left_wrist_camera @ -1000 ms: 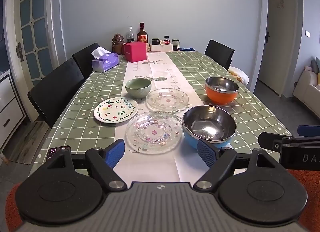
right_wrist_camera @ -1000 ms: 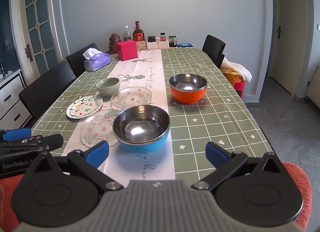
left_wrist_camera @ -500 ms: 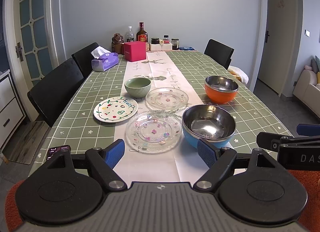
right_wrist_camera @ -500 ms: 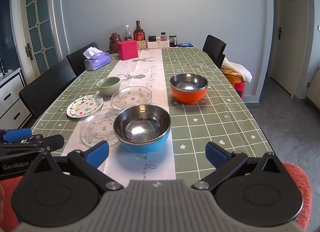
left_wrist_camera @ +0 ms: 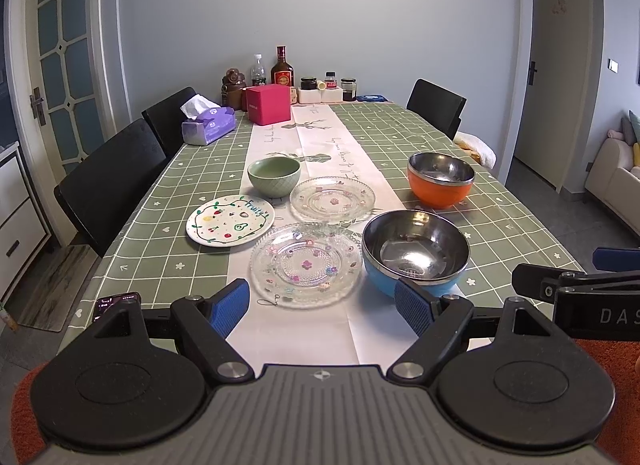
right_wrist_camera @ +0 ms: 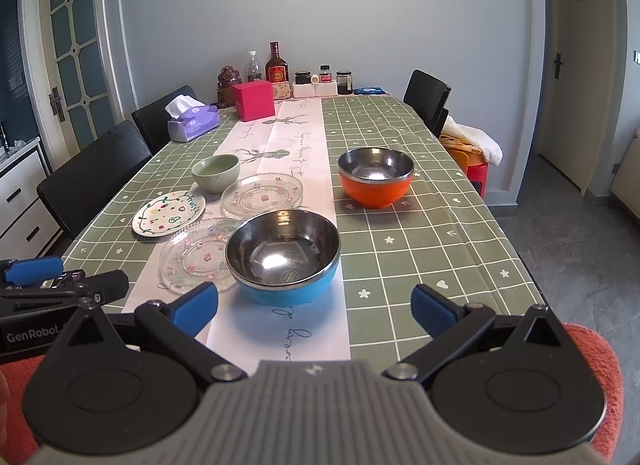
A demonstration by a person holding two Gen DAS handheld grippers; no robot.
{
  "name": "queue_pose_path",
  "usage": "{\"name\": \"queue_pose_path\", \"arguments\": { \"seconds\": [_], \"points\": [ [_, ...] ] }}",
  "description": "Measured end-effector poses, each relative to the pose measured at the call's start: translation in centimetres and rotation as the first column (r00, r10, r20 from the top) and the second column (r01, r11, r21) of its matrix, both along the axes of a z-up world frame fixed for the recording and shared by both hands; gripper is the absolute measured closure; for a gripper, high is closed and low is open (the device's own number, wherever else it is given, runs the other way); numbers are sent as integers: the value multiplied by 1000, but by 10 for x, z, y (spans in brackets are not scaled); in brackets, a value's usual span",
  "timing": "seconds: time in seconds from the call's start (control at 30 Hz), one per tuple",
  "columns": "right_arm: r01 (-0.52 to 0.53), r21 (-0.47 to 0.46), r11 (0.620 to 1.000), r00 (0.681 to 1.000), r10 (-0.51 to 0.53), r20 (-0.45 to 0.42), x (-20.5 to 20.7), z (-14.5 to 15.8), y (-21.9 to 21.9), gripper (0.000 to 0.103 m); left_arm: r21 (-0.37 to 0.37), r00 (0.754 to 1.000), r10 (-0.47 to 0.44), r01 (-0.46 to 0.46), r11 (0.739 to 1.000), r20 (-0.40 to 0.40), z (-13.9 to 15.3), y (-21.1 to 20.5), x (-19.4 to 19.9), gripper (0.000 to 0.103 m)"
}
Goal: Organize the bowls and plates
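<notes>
On the green checked table stand a blue steel bowl, an orange steel bowl, and a small green bowl. Two clear glass plates lie on the runner, one near and one farther. A white painted fruit plate lies to their left. My left gripper is open and empty, short of the near glass plate. My right gripper is open and empty, short of the blue bowl.
A phone lies at the table's near left corner. A tissue box, a pink box, bottles and jars stand at the far end. Black chairs line the left side, and one stands at the far right.
Both grippers have crept slightly toward the table; the dishes have not moved. Both stay open.
</notes>
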State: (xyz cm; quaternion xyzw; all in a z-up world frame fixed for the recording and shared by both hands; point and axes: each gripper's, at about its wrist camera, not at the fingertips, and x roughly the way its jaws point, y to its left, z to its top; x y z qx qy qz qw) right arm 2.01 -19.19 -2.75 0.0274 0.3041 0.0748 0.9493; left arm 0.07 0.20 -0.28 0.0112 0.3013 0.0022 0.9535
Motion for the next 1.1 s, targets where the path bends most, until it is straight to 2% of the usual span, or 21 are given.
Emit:
{"name": "queue_pose_path", "arguments": {
  "seconds": [1.1],
  "points": [
    [-2, -5, 1000, 1000, 2, -11, -1, -4, 1, 3, -12, 1000, -2, 1, 1000, -11, -4, 0, -1, 7]
  ]
}}
